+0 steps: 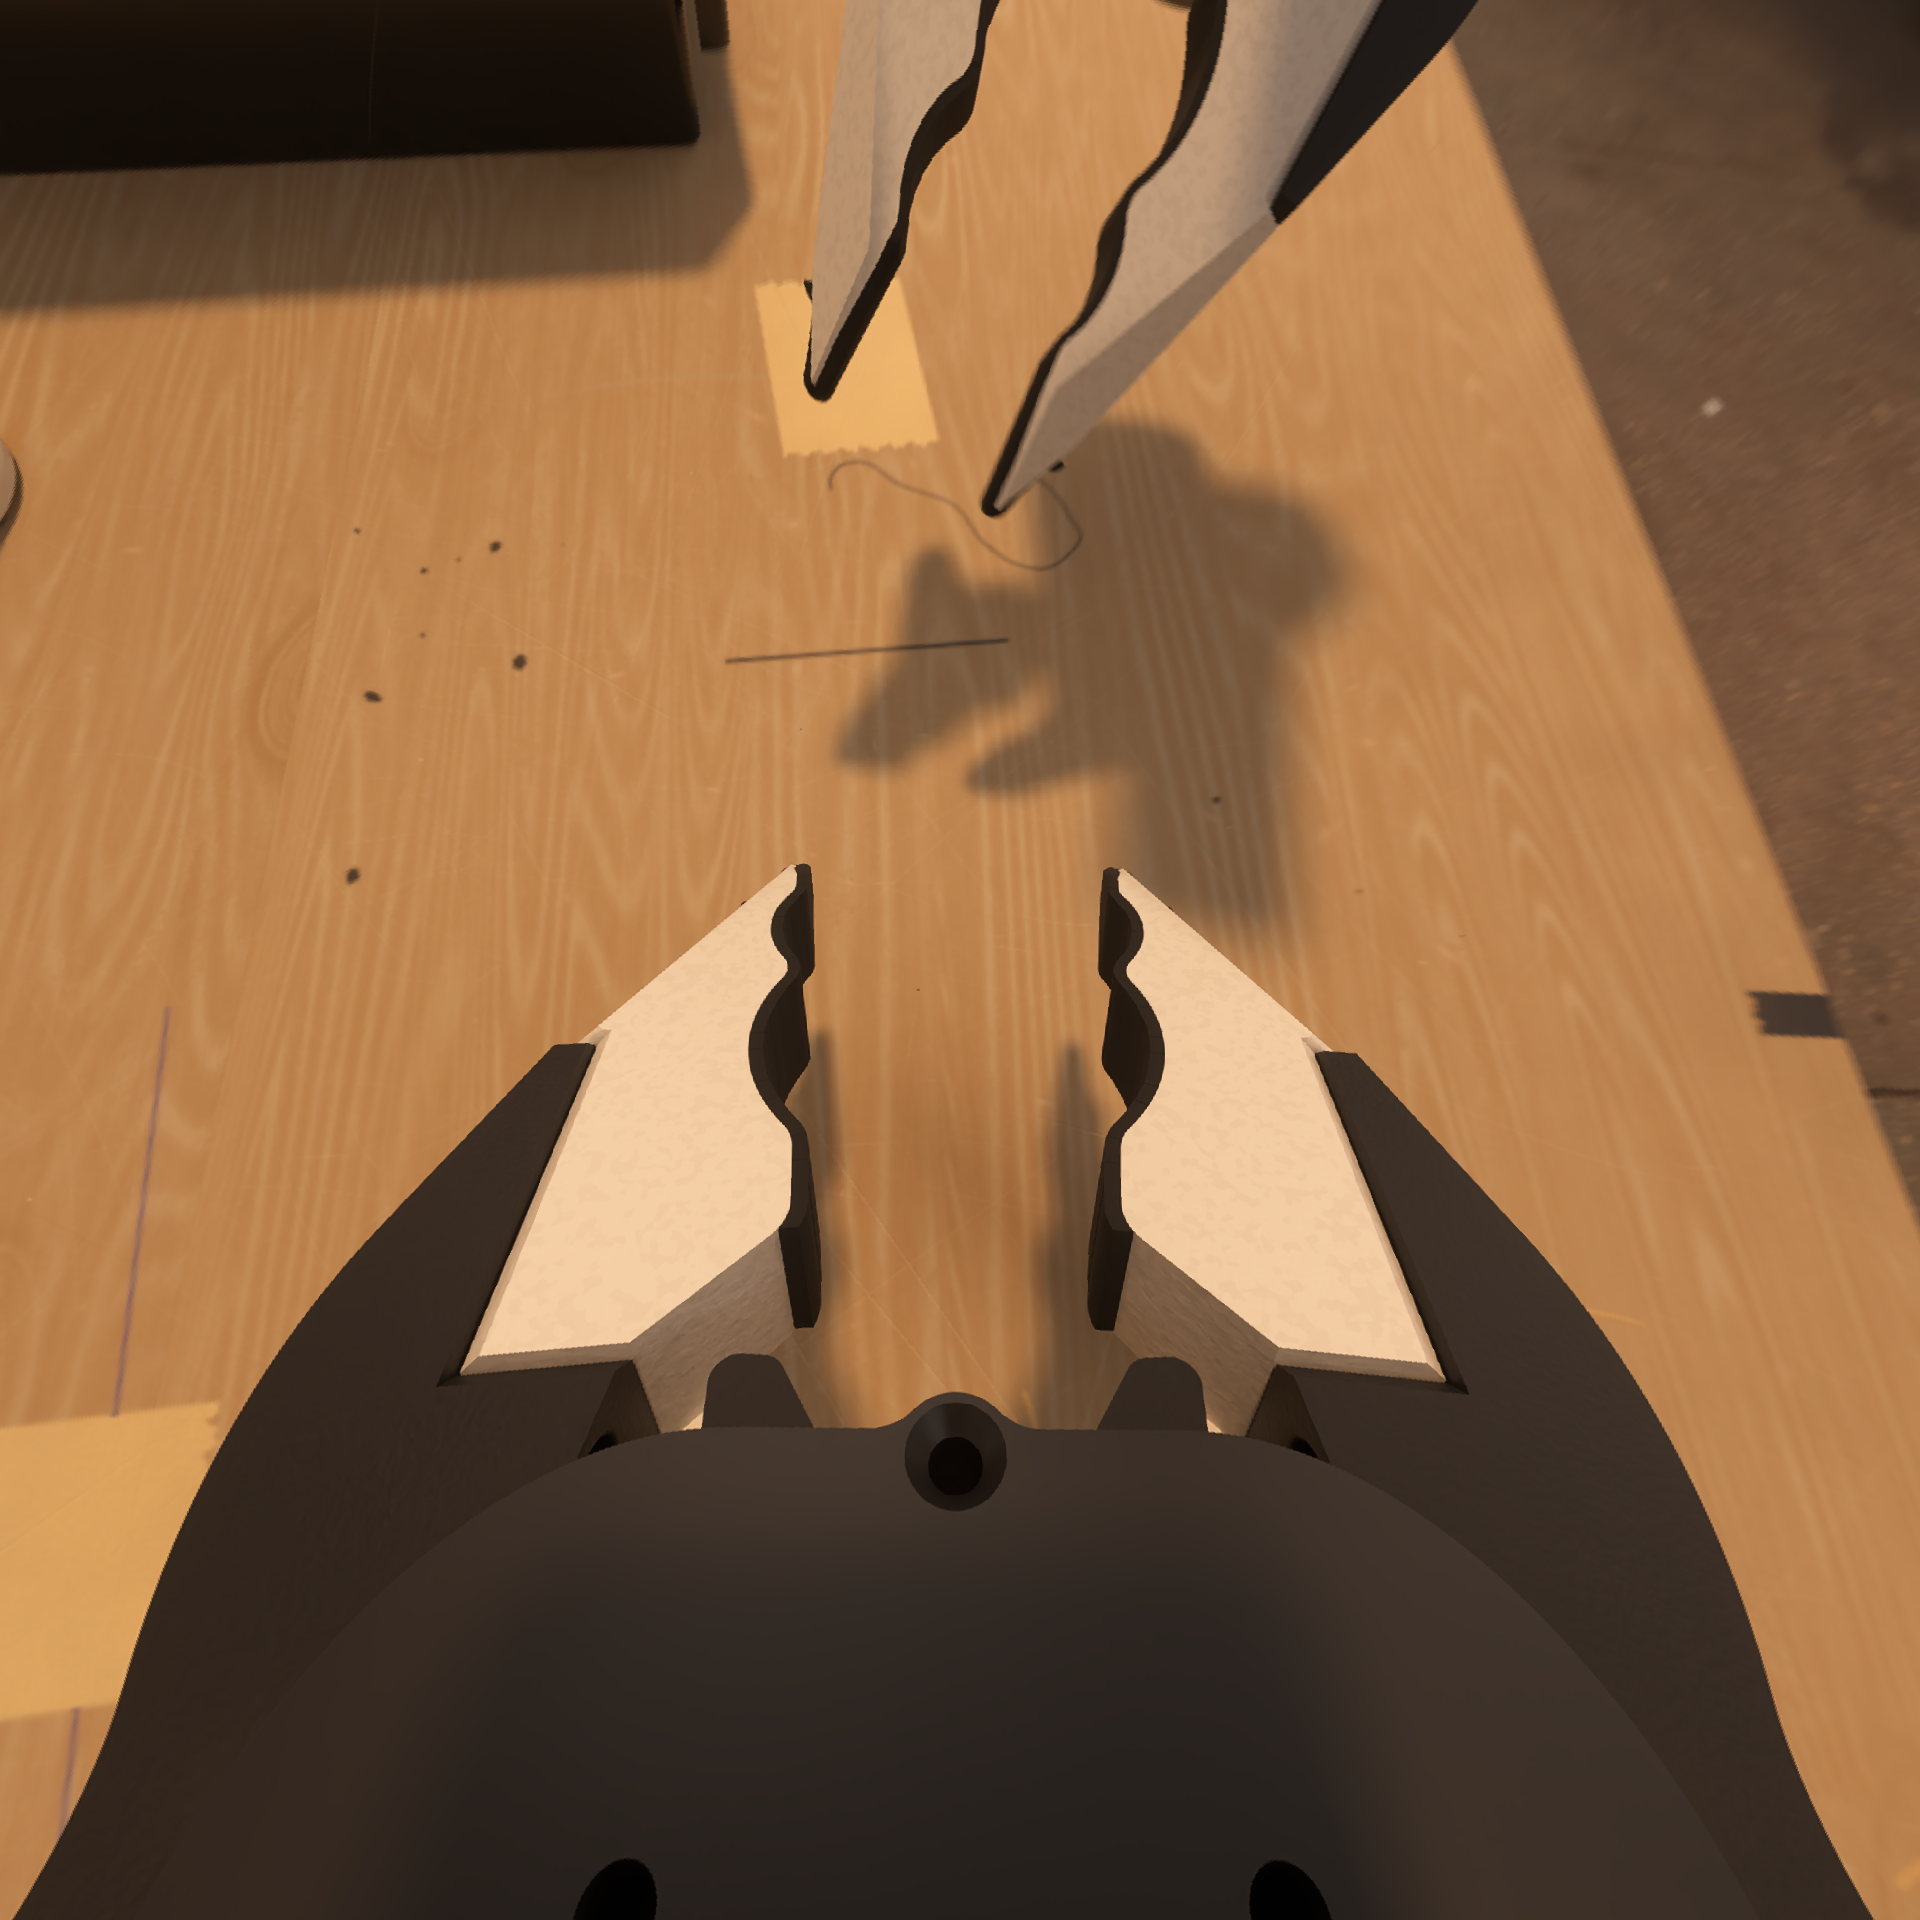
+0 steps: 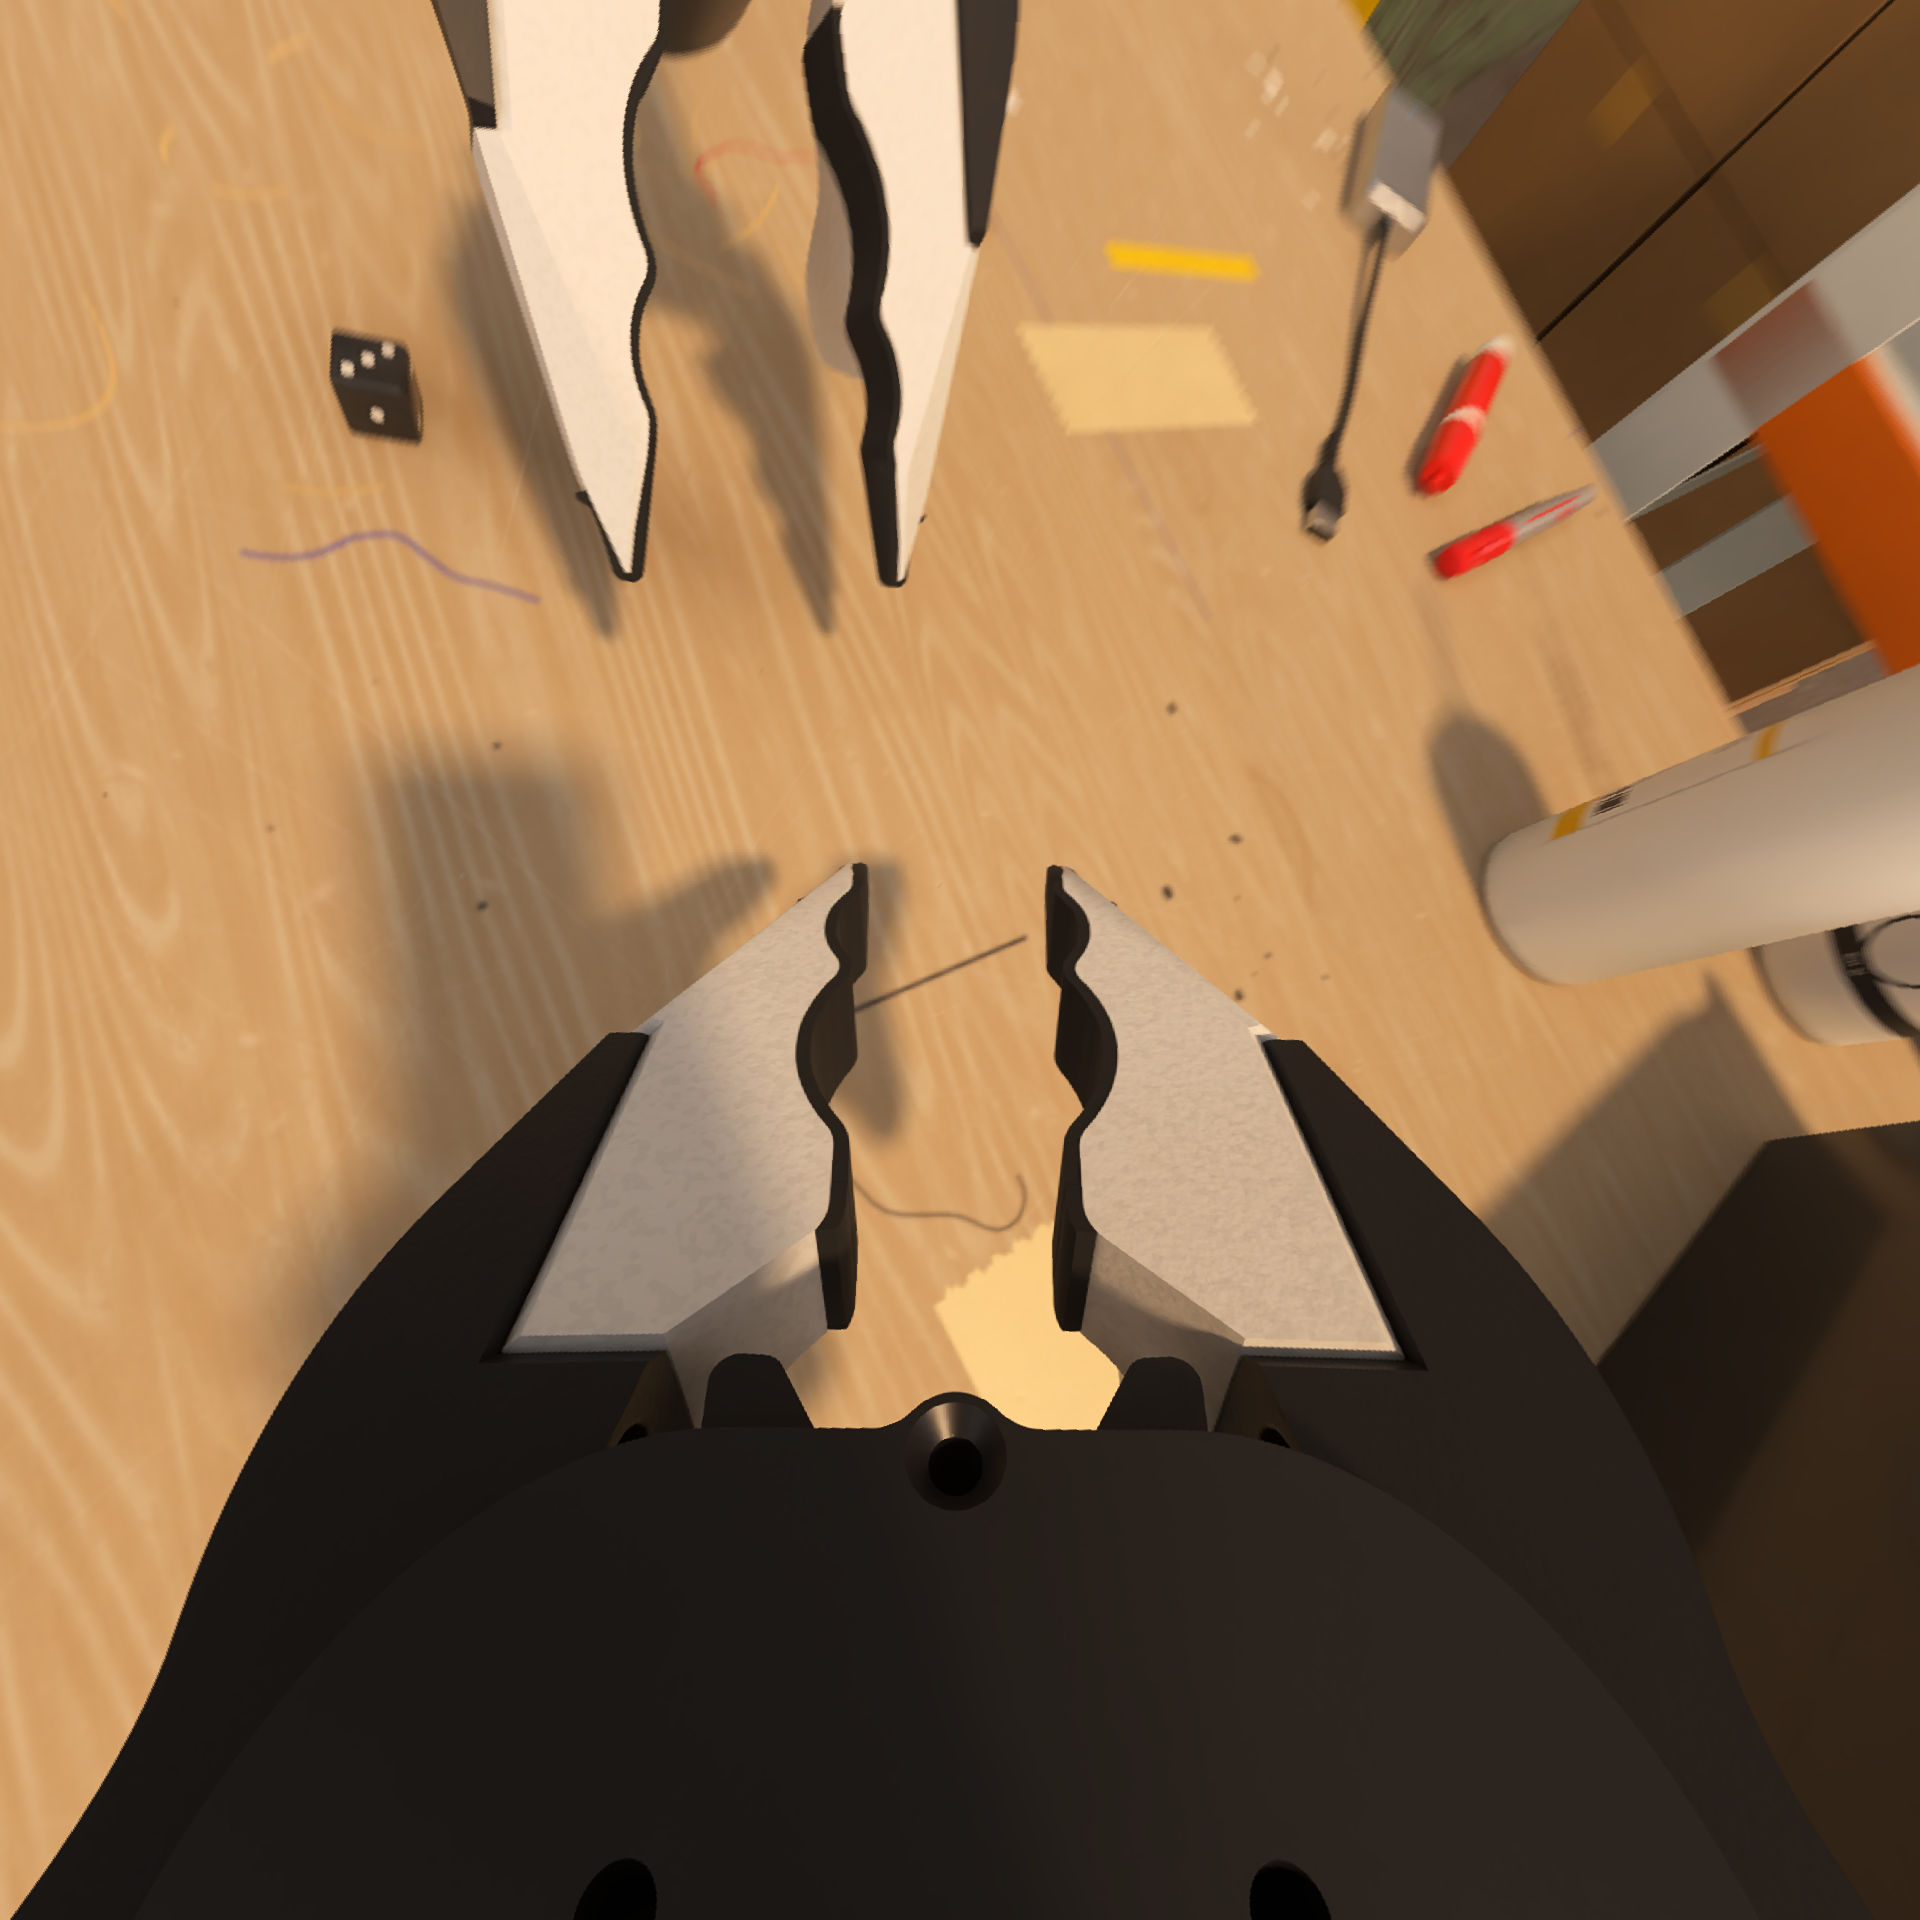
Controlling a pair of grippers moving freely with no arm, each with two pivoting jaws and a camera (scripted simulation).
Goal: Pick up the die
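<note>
A small black die (image 2: 375,385) with white pips lies on the wooden table (image 2: 312,935), at the upper left of the right wrist view. It does not show in the left wrist view. My left gripper (image 1: 956,873) is open and empty above bare wood. It also shows far off in the right wrist view (image 2: 764,577), just right of the die and apart from it. My right gripper (image 2: 954,871) is open and empty, well short of the die. It also shows at the top of the left wrist view (image 1: 906,449).
Two red markers (image 2: 1463,416), a black cable with a plug (image 2: 1340,436), a white cylinder (image 2: 1704,862) and brown boxes (image 2: 1714,208) are on the right. Tape patches (image 2: 1138,376) and thin threads (image 2: 395,551) lie on the wood. A dark box (image 1: 343,73) stands far left; the table edge (image 1: 1621,520) runs right.
</note>
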